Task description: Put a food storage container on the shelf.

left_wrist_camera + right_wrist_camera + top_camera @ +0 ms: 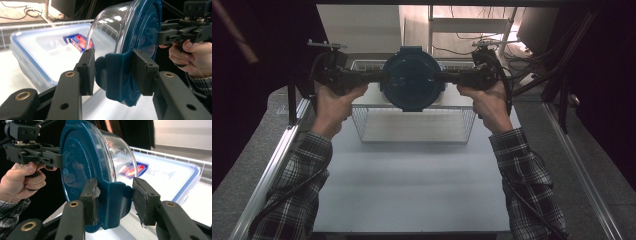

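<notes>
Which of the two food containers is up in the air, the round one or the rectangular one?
The round container with the dark blue lid; the rectangular container lies flat below it.

Black-and-white plaid sleeves (302, 175), black jaws

The high view is dim, with black sides and a bright patch at the far back. The white table (412, 185) looks grey. In both gripper views, the near jaws look soft, and light shines on the clear bowl (110, 27).
</notes>
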`<state>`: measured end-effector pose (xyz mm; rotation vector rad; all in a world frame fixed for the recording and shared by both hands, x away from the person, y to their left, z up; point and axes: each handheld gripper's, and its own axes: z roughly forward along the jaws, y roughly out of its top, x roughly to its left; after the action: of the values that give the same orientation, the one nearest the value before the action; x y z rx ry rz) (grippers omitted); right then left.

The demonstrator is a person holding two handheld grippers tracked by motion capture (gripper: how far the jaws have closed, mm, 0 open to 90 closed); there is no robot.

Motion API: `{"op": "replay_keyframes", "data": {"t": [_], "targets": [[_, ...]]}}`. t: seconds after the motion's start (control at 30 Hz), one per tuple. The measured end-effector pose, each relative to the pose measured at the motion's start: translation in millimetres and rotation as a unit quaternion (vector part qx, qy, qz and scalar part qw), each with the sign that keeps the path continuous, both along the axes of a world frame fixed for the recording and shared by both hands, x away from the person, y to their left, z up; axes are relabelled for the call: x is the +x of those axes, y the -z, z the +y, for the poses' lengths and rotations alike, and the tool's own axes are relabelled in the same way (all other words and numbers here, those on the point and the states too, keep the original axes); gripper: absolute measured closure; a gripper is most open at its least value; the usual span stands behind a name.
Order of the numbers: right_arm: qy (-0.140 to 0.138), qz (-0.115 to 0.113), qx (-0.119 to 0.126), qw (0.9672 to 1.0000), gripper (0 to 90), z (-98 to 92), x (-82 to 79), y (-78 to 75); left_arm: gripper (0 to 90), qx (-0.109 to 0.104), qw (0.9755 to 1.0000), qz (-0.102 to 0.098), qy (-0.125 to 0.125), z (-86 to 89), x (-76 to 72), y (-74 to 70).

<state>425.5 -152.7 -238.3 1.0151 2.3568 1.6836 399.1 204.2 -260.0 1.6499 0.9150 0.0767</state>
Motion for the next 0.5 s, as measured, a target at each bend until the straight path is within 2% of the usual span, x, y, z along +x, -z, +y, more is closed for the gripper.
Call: {"op": "replay_keyframes", "data": {"t": [0.27,0.5], "targets": [[0.008,-0.003,0.010,0.9999,56.9,0.9,23.0,-11.8,56.3,-0.014,0.9999,0.000,-0.006,1.5,22.8,-9.3],[0.016,0.005,0.014,0.9998,57.0,4.6,37.9,-13.0,56.3,-0.025,0.9996,0.009,-0.010,5.2,35.6,-3.9]]}}
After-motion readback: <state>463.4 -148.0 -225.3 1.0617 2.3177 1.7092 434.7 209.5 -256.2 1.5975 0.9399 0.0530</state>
